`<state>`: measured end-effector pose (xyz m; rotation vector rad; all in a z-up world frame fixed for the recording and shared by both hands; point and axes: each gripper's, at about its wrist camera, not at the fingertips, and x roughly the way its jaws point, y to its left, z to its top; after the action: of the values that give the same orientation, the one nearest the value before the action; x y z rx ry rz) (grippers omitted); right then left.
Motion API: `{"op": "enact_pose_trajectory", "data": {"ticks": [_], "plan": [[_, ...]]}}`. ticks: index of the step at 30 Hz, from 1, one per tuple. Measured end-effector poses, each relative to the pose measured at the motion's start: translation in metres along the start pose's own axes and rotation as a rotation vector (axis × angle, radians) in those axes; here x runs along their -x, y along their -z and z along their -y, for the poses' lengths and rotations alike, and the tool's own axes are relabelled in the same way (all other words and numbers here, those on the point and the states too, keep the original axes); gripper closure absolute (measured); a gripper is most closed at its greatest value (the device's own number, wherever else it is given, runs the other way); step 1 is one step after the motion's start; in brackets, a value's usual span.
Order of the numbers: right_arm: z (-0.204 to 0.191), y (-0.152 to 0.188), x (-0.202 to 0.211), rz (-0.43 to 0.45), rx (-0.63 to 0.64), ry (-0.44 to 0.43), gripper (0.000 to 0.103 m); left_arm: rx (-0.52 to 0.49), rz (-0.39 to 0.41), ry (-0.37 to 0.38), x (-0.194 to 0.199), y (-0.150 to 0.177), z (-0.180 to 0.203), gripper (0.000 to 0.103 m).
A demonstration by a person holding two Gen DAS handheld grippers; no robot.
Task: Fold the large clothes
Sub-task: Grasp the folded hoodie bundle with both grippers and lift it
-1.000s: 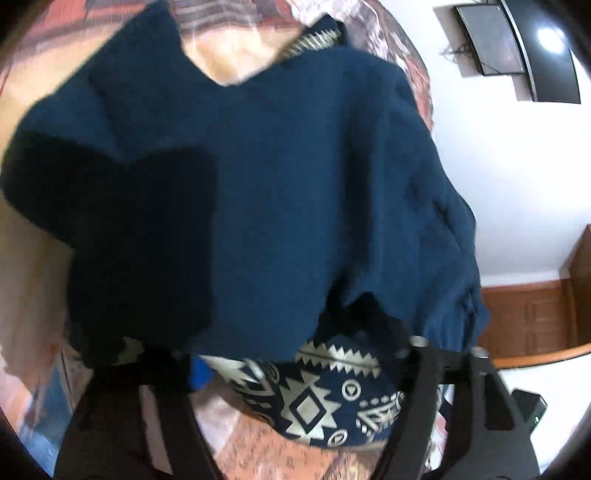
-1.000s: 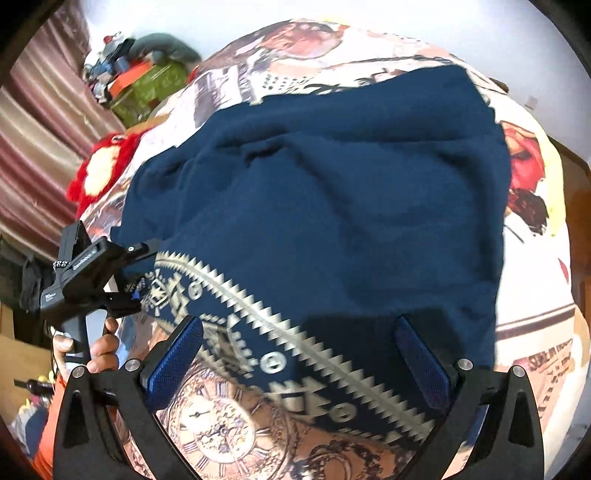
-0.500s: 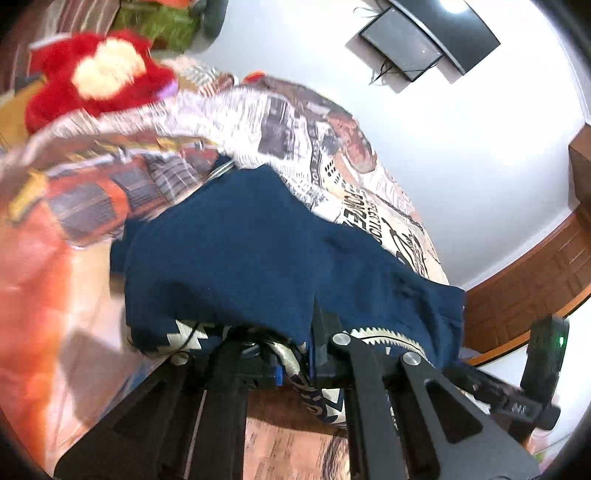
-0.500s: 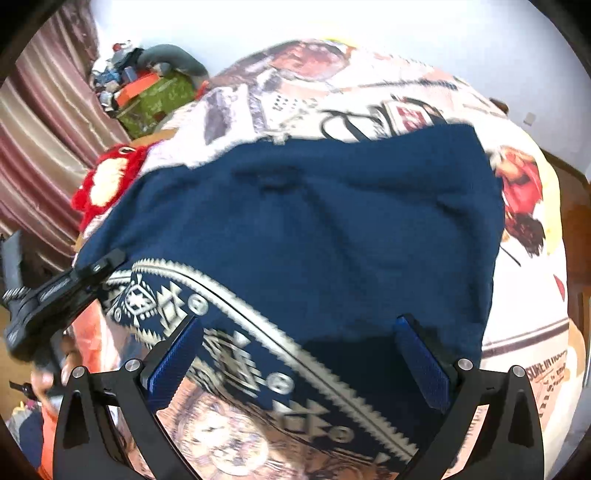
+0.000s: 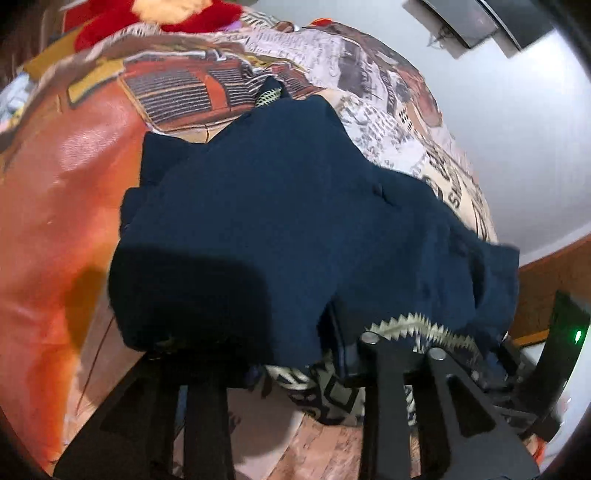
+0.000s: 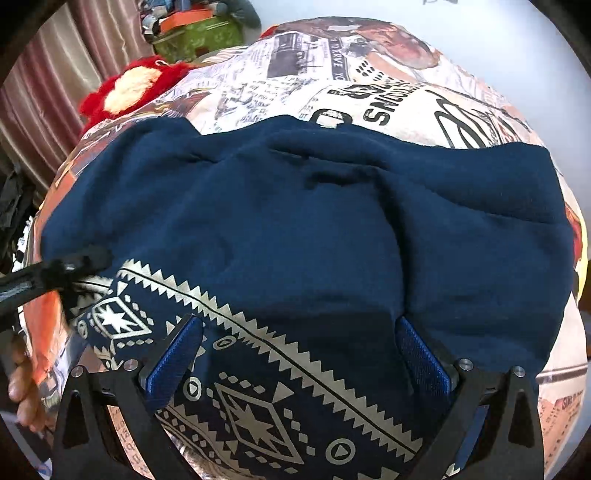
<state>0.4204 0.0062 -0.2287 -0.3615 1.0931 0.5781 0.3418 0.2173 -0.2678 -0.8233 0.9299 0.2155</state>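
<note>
A large navy garment (image 6: 303, 229) with a white geometric patterned band (image 6: 258, 398) lies on the printed bedspread (image 6: 369, 92); its plain navy half is folded over the patterned part. It also fills the left wrist view (image 5: 288, 221). My right gripper (image 6: 299, 354) is open, its blue pads (image 6: 173, 358) spread over the patterned band without clamping it. My left gripper (image 5: 273, 354) is partly buried under the cloth edge; how its jaws stand is hidden. It also shows at the left edge of the right wrist view (image 6: 55, 273), at the garment's corner.
A red and cream plush toy (image 6: 133, 85) lies at the far left of the bed. A green box (image 6: 199, 35) with clutter and a pink curtain (image 6: 44, 103) stand behind it. A wall screen (image 5: 476, 22) hangs above wood panelling (image 5: 554, 273). The other handheld gripper (image 5: 561, 343) shows at right.
The left gripper carried the navy half over and down onto the patterned part, and the cloth now lies lower and flatter. The right gripper stayed open over the band.
</note>
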Motion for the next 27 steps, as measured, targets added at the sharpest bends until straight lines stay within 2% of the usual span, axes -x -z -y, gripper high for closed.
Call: {"op": "enact_pose_trajectory", "data": {"ticks": [4, 10, 15, 17, 18, 20, 22, 25, 27], "plan": [[0.005, 0.002, -0.001, -0.004, -0.010, -0.027, 0.000, 0.043, 0.009, 0.045, -0.008, -0.014, 0.001, 0.069], [-0.002, 0.007, -0.002, 0.004, 0.001, -0.022, 0.000, 0.111, 0.039, 0.003, -0.022, -0.024, -0.006, 0.069], [0.000, 0.007, -0.004, 0.004, -0.001, -0.039, 0.000, 0.187, 0.093, 0.024, -0.009, -0.012, -0.021, 0.069], [0.000, 0.008, -0.004, 0.007, -0.001, -0.043, 0.000, 0.226, 0.087, 0.033, -0.010, -0.016, -0.027, 0.069], [0.000, 0.008, -0.004, 0.008, -0.001, -0.044, 0.000, 0.222, 0.080, 0.023, -0.010, -0.019, -0.026, 0.072], [0.000, 0.009, -0.002, 0.010, -0.004, -0.045, 0.000, 0.118, 0.116, -0.054, -0.009, -0.029, -0.006, 0.082], [0.000, 0.010, -0.001, 0.005, -0.009, -0.067, 0.000, -0.068, 0.183, -0.150, 0.001, -0.030, 0.029, 0.090], [0.002, 0.010, 0.008, 0.004, -0.016, -0.086, 0.000, -0.317, 0.281, -0.188, 0.024, -0.021, 0.082, 0.091], [0.011, 0.010, 0.022, 0.062, -0.064, -0.072, 0.000, -0.412, 0.321, -0.179, 0.037, -0.016, 0.109, 0.091]]}}
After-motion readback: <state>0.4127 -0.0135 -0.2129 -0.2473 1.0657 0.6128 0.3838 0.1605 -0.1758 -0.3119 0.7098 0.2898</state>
